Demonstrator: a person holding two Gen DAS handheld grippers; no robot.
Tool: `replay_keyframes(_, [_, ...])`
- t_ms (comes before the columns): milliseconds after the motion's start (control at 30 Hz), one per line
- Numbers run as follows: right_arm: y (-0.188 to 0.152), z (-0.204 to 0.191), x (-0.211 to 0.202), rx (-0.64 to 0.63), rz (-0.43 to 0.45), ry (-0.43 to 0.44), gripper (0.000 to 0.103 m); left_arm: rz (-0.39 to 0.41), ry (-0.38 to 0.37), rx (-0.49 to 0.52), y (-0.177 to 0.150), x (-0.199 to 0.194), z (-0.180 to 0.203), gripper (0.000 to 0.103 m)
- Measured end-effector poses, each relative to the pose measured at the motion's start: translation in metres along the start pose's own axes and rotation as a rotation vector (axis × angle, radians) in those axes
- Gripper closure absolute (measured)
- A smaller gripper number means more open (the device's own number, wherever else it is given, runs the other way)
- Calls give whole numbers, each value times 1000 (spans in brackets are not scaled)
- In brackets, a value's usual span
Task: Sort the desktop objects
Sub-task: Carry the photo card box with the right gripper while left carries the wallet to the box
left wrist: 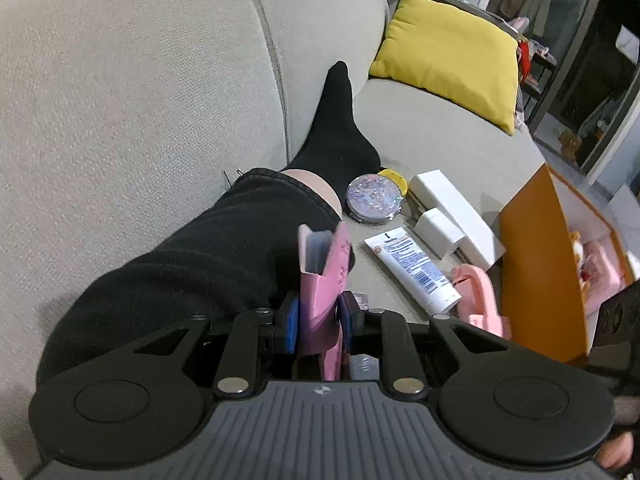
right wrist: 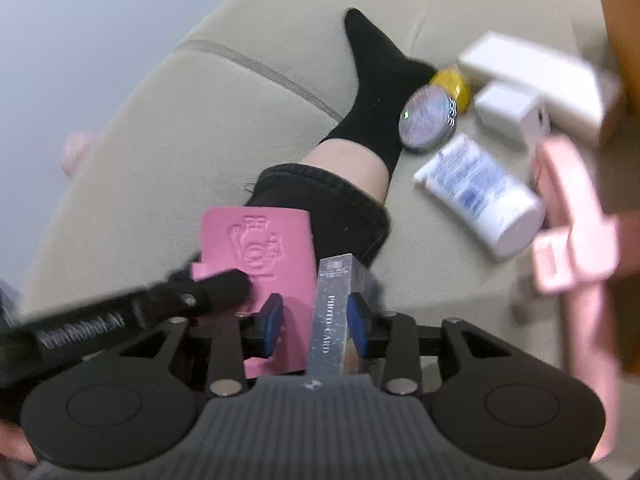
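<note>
Here the left gripper [left wrist: 319, 320] pinches a pink case [left wrist: 320, 280], half hidden. The right gripper's [right wrist: 314, 322] jaws stand spread around a blurred card box [right wrist: 332, 312]. Beige sofa [left wrist: 140, 100], yellow cushion [left wrist: 452, 56].

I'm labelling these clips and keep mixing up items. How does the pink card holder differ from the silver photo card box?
The pink card holder is matte with an embossed figure; the silver photo card box is glittery and printed with words. The holder is clamped in the left hand-held gripper; the box stands between the right hand-held gripper's parted pads. Both are small and flat.
</note>
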State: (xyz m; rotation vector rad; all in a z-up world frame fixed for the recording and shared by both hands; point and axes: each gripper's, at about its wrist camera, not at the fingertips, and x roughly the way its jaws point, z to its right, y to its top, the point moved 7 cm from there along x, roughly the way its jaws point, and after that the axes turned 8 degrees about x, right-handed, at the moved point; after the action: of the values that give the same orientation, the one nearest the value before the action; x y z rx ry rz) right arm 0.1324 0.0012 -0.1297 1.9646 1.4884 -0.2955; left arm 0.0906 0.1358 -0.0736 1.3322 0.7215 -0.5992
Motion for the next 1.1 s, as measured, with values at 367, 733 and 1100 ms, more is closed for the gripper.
replay_keyframes(367, [-6, 5, 11, -62, -31, -127, 71, 0, 29, 56, -3, 1, 3, 79])
replay_keyframes(733, [-5, -7, 6, -232, -70, -246, 79, 9, 20, 43, 0, -7, 5, 79])
replay_keyframes(1100, [26, -41, -79, -309, 122, -189, 79, 101, -55, 44, 24, -52, 30, 79])
